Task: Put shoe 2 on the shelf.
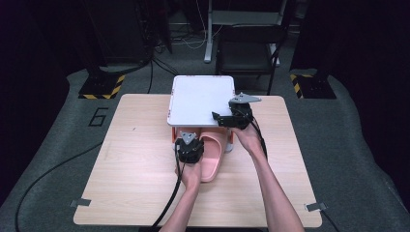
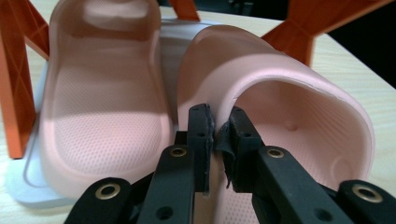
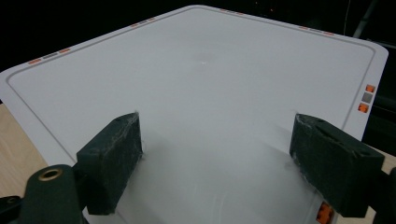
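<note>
- High view: left gripper [image 1: 189,145] sits on a forearm reaching straight forward from the near table edge, jaws pointing away from the person. Just right of it lies a pink slipper [image 1: 211,155], long axis running near to far, its far end under the white shelf top [image 1: 198,99].
- High view: right gripper [image 1: 231,117] is carried on a forearm angled in from the right, wrist bent, jaws pointing leftward over the near right corner of the shelf top. Light wood table [image 1: 135,174] underneath.
- Left gripper view: jaws are clenched on the side wall of the near slipper [image 2: 280,93], one pad inside its strap arch and one outside. Soft matte foam, smooth rounded strap, dimpled footbed. A second slipper [image 2: 102,107] lies beyond-left of the jaws, lengthwise away, on a pale lower tray [image 2: 28,191] between orange ribbed legs [image 2: 16,102].
- Right gripper view: jaws stand wide apart, released, nothing between them; the smooth white board [image 3: 210,84], rounded corners and grey border line, spreads ahead beneath them.
</note>
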`<control>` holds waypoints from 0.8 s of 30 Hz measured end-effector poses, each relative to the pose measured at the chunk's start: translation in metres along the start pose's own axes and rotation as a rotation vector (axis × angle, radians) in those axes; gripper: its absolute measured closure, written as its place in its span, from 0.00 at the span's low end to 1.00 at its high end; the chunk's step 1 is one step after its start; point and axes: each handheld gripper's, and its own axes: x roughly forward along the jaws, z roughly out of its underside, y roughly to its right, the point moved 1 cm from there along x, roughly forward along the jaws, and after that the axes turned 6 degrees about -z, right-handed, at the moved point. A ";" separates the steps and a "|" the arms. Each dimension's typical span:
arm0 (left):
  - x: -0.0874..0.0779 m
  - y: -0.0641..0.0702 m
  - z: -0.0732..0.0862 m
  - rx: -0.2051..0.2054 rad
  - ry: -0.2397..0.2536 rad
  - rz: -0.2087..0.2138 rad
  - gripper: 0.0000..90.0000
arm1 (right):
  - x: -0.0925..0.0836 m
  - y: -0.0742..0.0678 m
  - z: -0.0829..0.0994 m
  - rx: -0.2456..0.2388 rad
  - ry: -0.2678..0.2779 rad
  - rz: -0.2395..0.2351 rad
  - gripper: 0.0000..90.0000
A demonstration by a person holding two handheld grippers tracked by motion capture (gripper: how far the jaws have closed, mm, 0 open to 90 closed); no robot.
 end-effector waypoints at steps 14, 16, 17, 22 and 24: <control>0.021 -0.006 0.002 -0.021 -0.026 0.056 0.85 | 0.000 -0.001 0.001 0.000 0.001 0.006 0.18; 0.016 -0.009 0.003 -0.003 -0.011 0.070 0.68 | -0.001 -0.001 0.001 0.000 -0.005 0.005 0.18; 0.013 -0.011 0.004 -0.001 0.006 0.080 0.61 | -0.001 0.000 0.001 -0.003 -0.005 0.006 0.18; -0.008 -0.033 0.010 0.045 0.036 0.224 0.37 | -0.002 -0.001 0.001 -0.003 -0.005 0.008 0.18; -0.018 -0.042 0.013 0.099 0.053 0.258 0.28 | -0.002 -0.001 0.001 -0.002 0.000 0.009 0.18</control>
